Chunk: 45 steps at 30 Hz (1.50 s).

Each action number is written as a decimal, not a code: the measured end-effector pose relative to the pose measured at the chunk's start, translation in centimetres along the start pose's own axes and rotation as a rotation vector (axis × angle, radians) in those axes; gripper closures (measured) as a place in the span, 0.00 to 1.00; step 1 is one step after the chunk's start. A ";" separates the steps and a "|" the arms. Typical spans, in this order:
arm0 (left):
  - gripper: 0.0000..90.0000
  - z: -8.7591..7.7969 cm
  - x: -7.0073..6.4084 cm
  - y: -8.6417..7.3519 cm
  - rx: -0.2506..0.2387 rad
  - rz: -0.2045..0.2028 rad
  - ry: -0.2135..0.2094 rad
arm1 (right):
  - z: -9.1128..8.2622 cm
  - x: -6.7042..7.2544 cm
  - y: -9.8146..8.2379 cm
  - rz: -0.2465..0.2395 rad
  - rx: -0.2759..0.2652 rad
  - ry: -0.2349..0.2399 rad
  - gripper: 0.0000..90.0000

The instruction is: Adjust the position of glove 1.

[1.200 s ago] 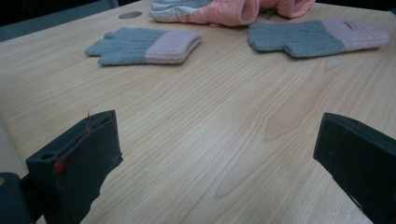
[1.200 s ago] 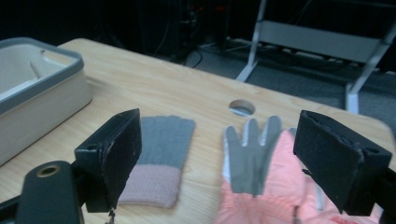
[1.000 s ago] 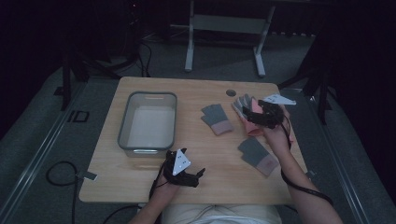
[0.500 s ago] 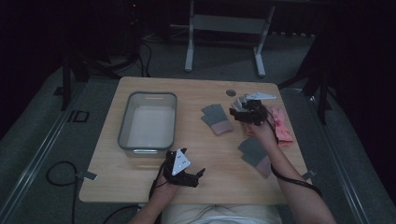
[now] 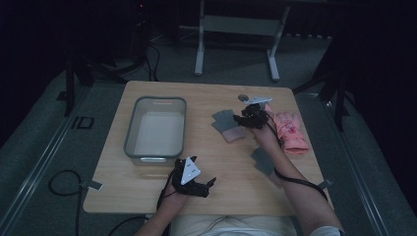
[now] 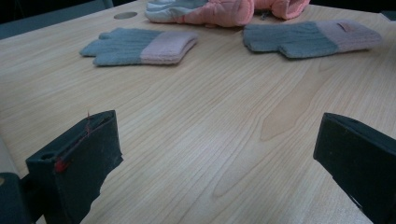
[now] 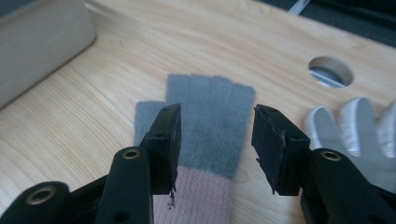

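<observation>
R gripper [image 5: 246,119] sits centre-right in the high view, jaws parted w/ nothing between them, over a grey knit glove with pink cuff [image 7: 210,126] lying flat on the light wooden worktop [image 5: 216,162]. L gripper [image 5: 194,184] at lower centre, jaws spread wide, empty, low over bare wood. Pink-and-white padded glove [image 5: 290,130] at right; second grey-pink knit glove [image 5: 263,160] lower right. Clear plastic bin [image 5: 156,129] left of centre.
</observation>
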<state>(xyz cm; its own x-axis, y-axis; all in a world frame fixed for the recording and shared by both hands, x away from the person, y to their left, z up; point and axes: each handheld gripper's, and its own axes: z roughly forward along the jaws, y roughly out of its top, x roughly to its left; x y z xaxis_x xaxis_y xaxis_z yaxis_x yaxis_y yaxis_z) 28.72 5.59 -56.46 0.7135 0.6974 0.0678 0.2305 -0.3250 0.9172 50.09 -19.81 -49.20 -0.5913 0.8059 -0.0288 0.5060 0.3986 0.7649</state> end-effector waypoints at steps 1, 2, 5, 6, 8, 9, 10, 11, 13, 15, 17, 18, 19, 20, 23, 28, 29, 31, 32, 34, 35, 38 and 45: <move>0.00 0.0 0.0 0.0 0.000 0.000 0.000 | 0.4 0.0 0.0 -0.002 0.009 -0.002 0.57; 0.00 0.0 0.0 0.0 0.000 -0.001 -0.001 | 0.7 0.0 0.0 -0.002 0.015 -0.007 0.57; 0.00 0.0 0.0 0.0 0.002 0.000 -0.002 | 1.8 -0.1 -0.2 -0.002 0.050 -0.034 0.53; 0.00 0.0 0.0 0.0 0.003 0.003 -0.002 | 1.8 -0.1 -0.2 -0.002 0.050 -0.034 0.53; 0.00 0.1 -0.1 0.0 -0.002 0.006 -0.008 | 2.7 -0.2 -0.3 0.011 0.062 -0.026 0.52; 0.00 0.1 -0.1 0.0 -0.002 0.006 -0.008 | 3.0 -0.1 -0.4 0.007 0.067 -0.025 0.52; 0.00 0.1 -0.1 0.0 -0.002 0.007 -0.007 | 3.3 -0.1 -0.4 0.005 0.071 -0.026 0.52; 0.00 0.1 -0.1 0.0 -0.002 0.007 -0.006 | 3.5 0.0 -0.4 0.006 0.072 -0.020 0.52; 0.00 0.0 -0.1 0.0 -0.004 0.007 -0.005 | 4.0 0.2 -0.4 -0.014 0.072 -0.003 0.52; 0.00 0.0 -0.1 0.0 -0.003 0.006 -0.005 | 4.5 0.3 -0.4 -0.030 0.088 0.015 0.54; 0.00 0.1 -0.1 0.0 -0.001 0.003 -0.006 | 4.7 0.4 -0.5 -0.030 0.092 0.017 0.55; 0.00 0.1 0.0 0.0 0.001 0.002 -0.008 | 5.1 0.5 -0.6 -0.034 0.096 0.022 0.56; 0.00 0.1 0.0 0.0 0.004 0.001 -0.011 | 5.1 0.5 -0.6 -0.034 0.096 0.022 0.56; 0.00 0.1 0.0 0.1 0.006 0.000 -0.012 | 5.5 0.5 -0.7 -0.038 0.106 0.017 0.59; 0.02 0.1 0.0 0.0 0.004 0.000 -0.009 | 5.9 0.5 -0.8 -0.040 0.120 0.014 0.62; 0.02 0.1 0.0 0.0 0.003 -0.002 -0.009 | 6.6 0.4 -1.0 -0.054 0.133 0.023 0.63; 0.02 0.1 0.1 0.0 0.001 -0.006 -0.010 | 6.7 0.4 -1.0 -0.059 0.139 0.021 0.63; 0.02 0.0 0.1 0.0 -0.001 -0.006 -0.010 | 7.0 0.4 -1.1 -0.059 0.149 0.028 0.65; 0.02 0.0 0.1 0.0 -0.001 -0.006 -0.010 | 7.0 0.4 -1.1 -0.051 0.152 0.030 0.67; 0.02 0.0 0.1 0.0 -0.001 -0.005 -0.010 | 7.0 0.4 -1.1 -0.038 0.158 0.028 0.74; 0.02 0.0 0.1 0.0 -0.001 -0.005 -0.011 | 7.0 0.5 -1.1 -0.042 0.161 0.023 0.79; 0.02 0.0 0.1 0.0 -0.003 -0.007 -0.011 | 7.0 1.1 -1.0 -0.045 0.165 0.001 0.89; 0.02 0.1 0.1 0.0 -0.005 -0.008 -0.011 | 5.0 2.6 -0.3 0.101 0.121 0.009 0.94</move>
<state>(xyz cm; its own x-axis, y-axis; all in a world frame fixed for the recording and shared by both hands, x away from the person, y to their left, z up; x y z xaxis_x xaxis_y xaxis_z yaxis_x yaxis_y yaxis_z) 28.82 5.58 -56.46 0.7191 0.6927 0.0555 0.2333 -0.3159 0.9197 51.57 -15.59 -52.71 -0.5388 0.8409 0.0504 0.6346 0.3658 0.6808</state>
